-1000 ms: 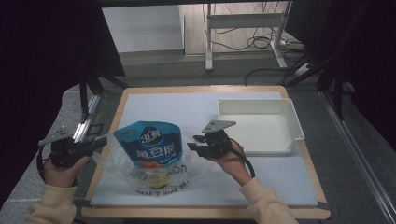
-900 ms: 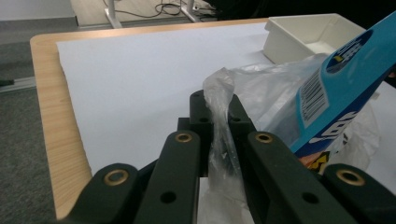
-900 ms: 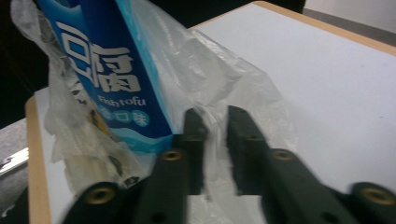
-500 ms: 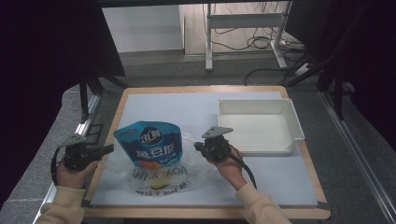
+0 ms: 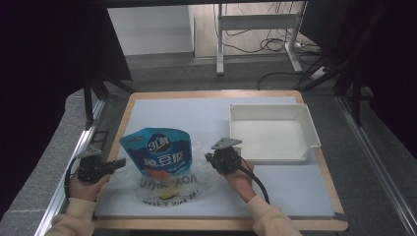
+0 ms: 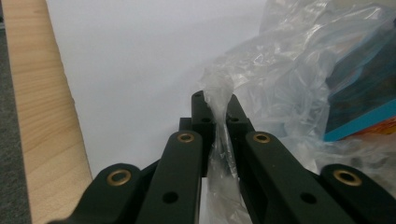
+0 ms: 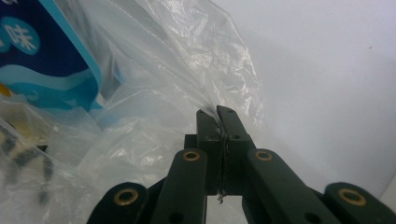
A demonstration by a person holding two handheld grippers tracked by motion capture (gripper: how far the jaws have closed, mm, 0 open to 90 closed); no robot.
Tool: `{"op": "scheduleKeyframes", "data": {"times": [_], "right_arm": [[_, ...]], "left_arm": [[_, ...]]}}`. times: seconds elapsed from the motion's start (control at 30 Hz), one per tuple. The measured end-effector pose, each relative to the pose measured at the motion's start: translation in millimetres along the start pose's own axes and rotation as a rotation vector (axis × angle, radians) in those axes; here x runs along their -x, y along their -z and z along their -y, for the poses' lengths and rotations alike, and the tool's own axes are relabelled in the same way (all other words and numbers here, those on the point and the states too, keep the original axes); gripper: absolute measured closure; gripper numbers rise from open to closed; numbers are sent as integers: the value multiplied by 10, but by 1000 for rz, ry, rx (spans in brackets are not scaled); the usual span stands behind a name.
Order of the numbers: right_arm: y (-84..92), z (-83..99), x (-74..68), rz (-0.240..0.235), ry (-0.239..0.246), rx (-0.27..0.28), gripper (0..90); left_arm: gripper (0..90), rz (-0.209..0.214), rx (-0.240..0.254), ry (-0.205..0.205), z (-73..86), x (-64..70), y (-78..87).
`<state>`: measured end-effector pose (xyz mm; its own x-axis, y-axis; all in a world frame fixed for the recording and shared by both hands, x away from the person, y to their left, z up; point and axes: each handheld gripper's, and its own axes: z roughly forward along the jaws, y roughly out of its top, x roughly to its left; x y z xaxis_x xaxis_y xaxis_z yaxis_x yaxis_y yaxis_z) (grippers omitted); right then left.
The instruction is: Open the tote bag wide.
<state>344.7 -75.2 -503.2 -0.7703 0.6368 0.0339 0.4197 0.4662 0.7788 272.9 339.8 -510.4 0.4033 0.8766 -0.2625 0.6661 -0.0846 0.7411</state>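
A blue snack pouch [image 5: 157,151] stands partly inside a clear printed plastic bag [image 5: 169,189] on the white mat. My left gripper [image 5: 122,162] sits at the bag's left side. In the left gripper view, this gripper [image 6: 215,100] is shut on a fold of the bag's film [image 6: 243,79], and the pouch [image 6: 359,93] is at the right. My right gripper [image 5: 208,158] is at the bag's right side. In the right gripper view, this gripper [image 7: 216,113] is shut on the thin bag film [image 7: 187,70], with the pouch [image 7: 42,51] at the upper left.
A white rectangular tray [image 5: 307,128] stands at the back right of the mat, just beyond my right hand. The wooden table edge [image 5: 115,132] runs along the left, close to my left gripper. Bare mat [image 5: 177,115] lies behind the pouch.
Both hands have come down toward the table, each at its own side of the bag. The left gripper has also shifted inward toward the pouch.
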Motion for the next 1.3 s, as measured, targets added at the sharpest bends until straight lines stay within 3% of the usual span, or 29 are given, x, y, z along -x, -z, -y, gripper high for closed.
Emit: {"op": "scheduleKeyframes", "data": {"times": [0.57, 0.9, 1.0, 1.17, 1.3], "right_arm": [[-143, 116, 24, 10, 6, -73, 879], [-187, 187, 12, 22, 16, -98, 879], [-184, 241, 26, 21, 14, -102, 880], [-152, 264, 37, 20, 8, -103, 880], [-112, 293, 36, 23, 9, -102, 880]], "left_arm": [[879, 8, -69, -13, 121, 49, -281], [880, 11, -87, -8, 179, 40, -330], [881, 9, -114, -13, 247, 34, -368], [881, 21, -100, 5, 287, 16, -346], [881, 18, -101, -6, 302, 47, -333]]}}
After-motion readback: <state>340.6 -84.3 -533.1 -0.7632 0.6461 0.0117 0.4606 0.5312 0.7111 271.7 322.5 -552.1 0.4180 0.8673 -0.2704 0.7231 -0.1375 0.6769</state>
